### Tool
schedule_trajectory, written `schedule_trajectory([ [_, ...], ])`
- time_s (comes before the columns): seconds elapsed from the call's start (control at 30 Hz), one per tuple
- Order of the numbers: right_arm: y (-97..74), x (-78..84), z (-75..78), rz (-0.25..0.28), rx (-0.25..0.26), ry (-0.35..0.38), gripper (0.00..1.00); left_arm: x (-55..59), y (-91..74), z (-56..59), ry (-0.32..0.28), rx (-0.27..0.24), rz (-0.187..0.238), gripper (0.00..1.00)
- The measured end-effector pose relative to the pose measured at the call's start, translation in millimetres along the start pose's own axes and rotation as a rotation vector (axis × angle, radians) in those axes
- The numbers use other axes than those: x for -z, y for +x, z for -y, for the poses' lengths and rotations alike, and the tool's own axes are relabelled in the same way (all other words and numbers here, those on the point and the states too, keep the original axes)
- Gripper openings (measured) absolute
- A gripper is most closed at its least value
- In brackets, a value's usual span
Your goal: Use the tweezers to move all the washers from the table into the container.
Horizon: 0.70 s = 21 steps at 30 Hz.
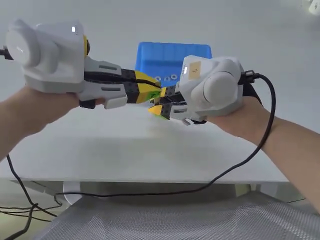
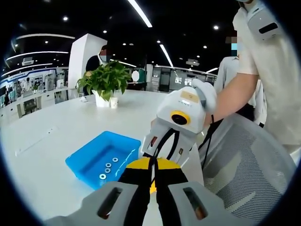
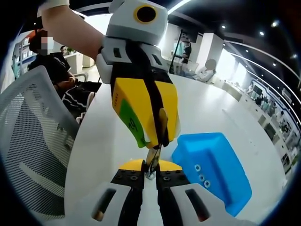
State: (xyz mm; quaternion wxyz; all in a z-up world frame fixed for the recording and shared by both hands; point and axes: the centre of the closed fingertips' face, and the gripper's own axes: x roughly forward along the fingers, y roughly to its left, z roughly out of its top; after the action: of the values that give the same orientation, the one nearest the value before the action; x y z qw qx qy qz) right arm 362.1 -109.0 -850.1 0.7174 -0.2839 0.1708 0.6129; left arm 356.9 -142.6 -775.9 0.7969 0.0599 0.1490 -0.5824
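Head view first: a blue container (image 1: 150, 56) sits on the white table (image 1: 120, 150) behind the two grippers, and their joined bodies cover its near wall. Three washers (image 1: 166, 78) lie in a row on its floor, just above the jaws. A black cable (image 1: 267, 125) loops from the right-hand tool down across the table's front edge. A grey mesh chair (image 1: 175, 220) stands below that edge. In the left gripper view a potted plant (image 2: 106, 80) stands further back on the table, with people behind it in a dim hall.

The grippers meet nose to nose above the table, in front of the container and clear of its surface. The left gripper (image 1: 156, 92) comes in level from the left. Its yellow jaws are pressed together, and the tweezers (image 3: 154, 157) poke out of the seam between them (a thin metal strip, plainest in the right gripper view). The right gripper (image 1: 159, 111) points the other way, a little lower. Its jaws are drawn in to a narrow slit with the free end of the tweezers caught in it, so both tools have hold of the one instrument. The person's left hand (image 1: 47, 102) wraps the left tool from below with the forearm stretched out to the side. The right hand (image 1: 235, 122) cups the right one, wrist bent inward.
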Motion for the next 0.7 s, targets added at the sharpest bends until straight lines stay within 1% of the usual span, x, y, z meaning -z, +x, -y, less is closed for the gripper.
schedule_trajectory([
  [0.2,-5.7,-4.6,1.3,-0.001,0.008,-0.008,0.1,-5.7,-0.9,1.2,0.008,-0.001,0.003,0.04],
  [0.43,-15.3,-14.8,2.8,0.003,0.023,-0.004,0.1,-19.9,-4.0,4.0,0.03,0.005,0.005,0.04],
  [0.6,-21.4,-22.7,7.6,0.005,0.036,-0.011,0.1,-31.4,-7.9,4.3,0.047,0.006,0.009,0.04],
  [0.7,-24.0,-27.7,11.1,0.006,0.045,-0.016,0.1,-36.0,-9.3,3.8,0.054,0.005,0.011,0.04],
])
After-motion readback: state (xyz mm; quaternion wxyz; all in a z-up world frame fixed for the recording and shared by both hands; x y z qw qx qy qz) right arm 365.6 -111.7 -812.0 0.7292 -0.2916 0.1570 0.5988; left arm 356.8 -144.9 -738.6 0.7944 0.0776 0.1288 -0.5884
